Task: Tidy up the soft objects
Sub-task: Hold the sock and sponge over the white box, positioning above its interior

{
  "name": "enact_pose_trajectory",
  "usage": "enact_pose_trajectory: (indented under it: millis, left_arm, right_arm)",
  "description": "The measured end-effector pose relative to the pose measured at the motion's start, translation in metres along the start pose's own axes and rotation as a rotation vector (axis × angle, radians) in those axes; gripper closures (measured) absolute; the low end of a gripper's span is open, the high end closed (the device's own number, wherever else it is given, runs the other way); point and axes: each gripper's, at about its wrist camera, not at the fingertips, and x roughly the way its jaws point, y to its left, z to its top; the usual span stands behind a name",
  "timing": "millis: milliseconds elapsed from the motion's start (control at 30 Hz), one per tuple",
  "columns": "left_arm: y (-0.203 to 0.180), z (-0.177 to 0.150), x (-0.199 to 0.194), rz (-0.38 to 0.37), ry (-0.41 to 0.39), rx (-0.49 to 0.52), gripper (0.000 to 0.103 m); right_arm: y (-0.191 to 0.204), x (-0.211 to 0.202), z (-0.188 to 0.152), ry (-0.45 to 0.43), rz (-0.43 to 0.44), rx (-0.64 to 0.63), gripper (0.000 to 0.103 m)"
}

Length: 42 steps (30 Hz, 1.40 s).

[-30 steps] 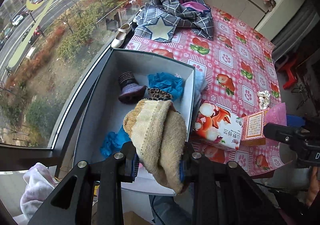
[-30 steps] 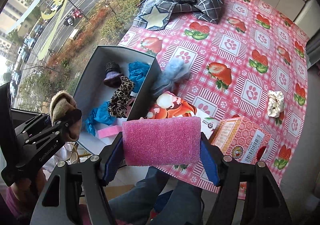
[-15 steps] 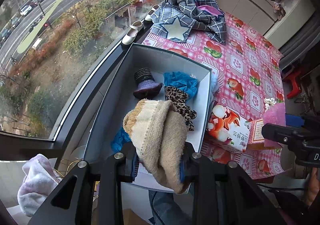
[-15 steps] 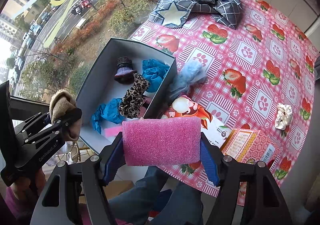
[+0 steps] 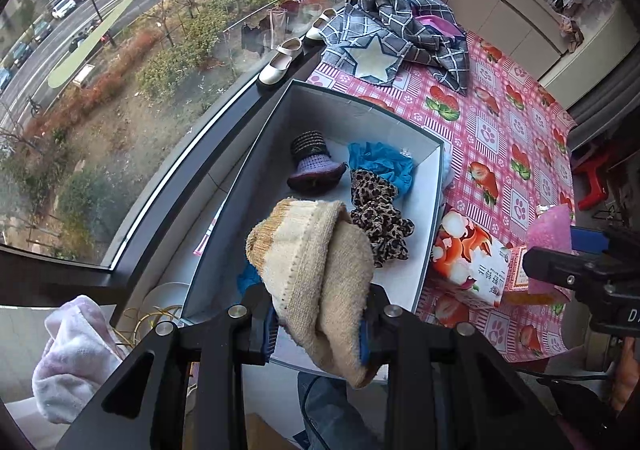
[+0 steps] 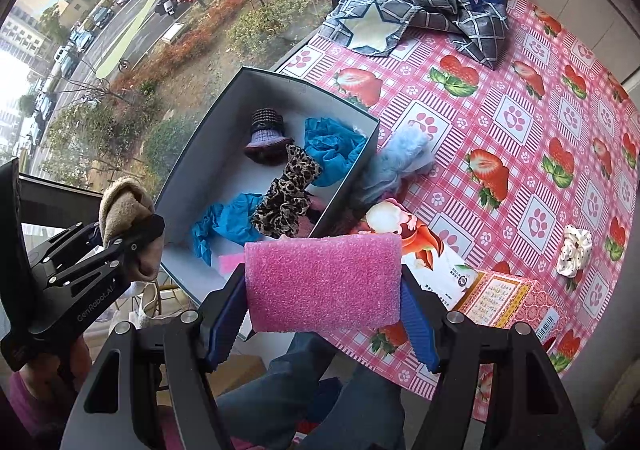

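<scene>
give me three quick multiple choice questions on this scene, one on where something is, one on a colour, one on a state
1. Where is the leopard scrunchie?
A. inside the box
B. on the tablecloth
C. on the window sill

2. What colour is the foam pad?
A. green
B. pink
C. white

3. What is the left gripper doing?
A. standing open and empty
B. clamped on a knit sock
C. clamped on a shoe

Answers: 1 A, it lies on the box floor beside blue cloth; 2 B, plainly pink between the right gripper jaws; 3 B, both pads press the sock.
</scene>
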Motion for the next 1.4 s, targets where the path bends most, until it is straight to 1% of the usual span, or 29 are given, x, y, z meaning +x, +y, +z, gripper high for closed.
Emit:
enact_pose_trajectory:
  millis: [500,1000,1400]
  left_arm:
    - [0.012,-0.001,0.007,0.003,0.023,-0.034,0.071]
    - [0.012,-0.002,0.015,0.006,0.05,-0.036,0.071]
    - [0.008,0.001,0.022,0.003,0.071,-0.026,0.071]
  right_arm:
    - [0.014,0.009,0.008,0.021,-0.003,-0.038,0.032]
    - [0.02,0.017,0.009,0.046,0.004,-0.057,0.032]
    - [0.018,0.018,0.011,0.048,0.002,-0.055,0.032]
